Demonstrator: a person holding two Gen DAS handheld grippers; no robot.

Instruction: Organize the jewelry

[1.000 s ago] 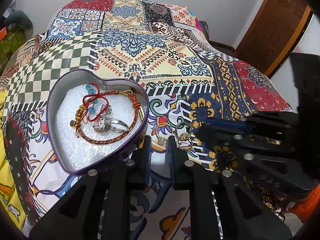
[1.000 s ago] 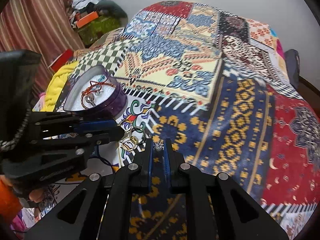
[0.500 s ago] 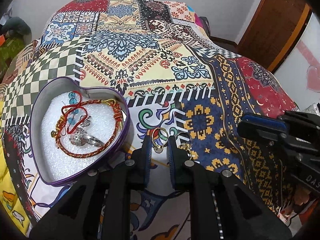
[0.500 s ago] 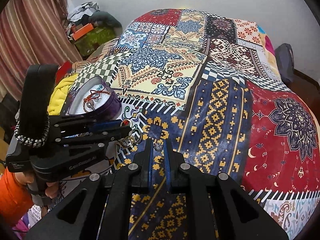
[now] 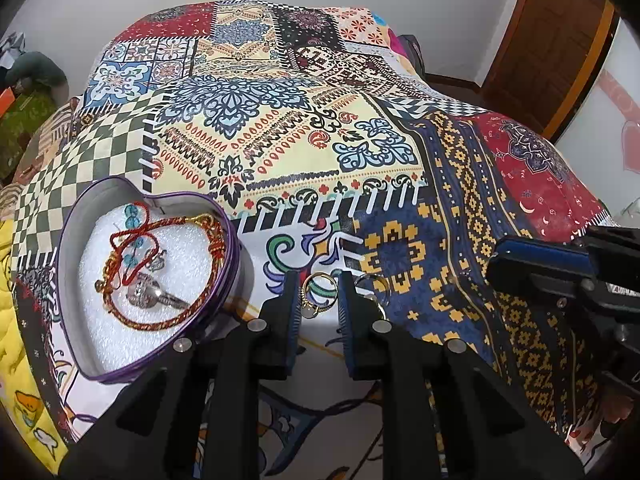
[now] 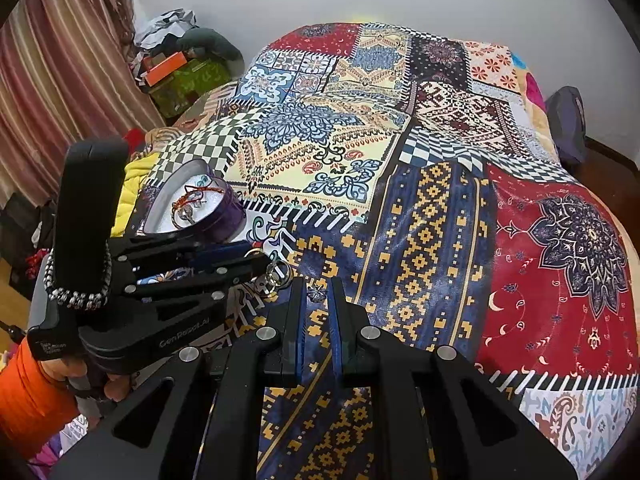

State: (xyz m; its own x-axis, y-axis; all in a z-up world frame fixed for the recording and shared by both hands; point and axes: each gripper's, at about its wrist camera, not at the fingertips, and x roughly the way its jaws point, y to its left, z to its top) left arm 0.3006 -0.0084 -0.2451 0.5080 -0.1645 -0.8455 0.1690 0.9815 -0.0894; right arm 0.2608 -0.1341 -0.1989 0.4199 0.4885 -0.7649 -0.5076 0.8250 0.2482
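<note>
A purple heart-shaped tin lined with white foam sits on the patchwork bedspread and holds a red cord bracelet, blue beads and a silver ring. My left gripper is open, its fingers on either side of a gold ring lying on the bedspread. A second ring lies just to the right. My right gripper is narrowly open around a small silver flower-shaped piece. The tin and rings also show in the right wrist view.
The patchwork bedspread covers the whole bed. A yellow blanket lies at the left edge. A wooden door stands at the back right. Clutter and a striped curtain are on the left in the right wrist view.
My left gripper has opened wider and shifted right, so the gold ring now sits between its fingers. My right gripper has drawn back with the flower piece still between its fingers.
</note>
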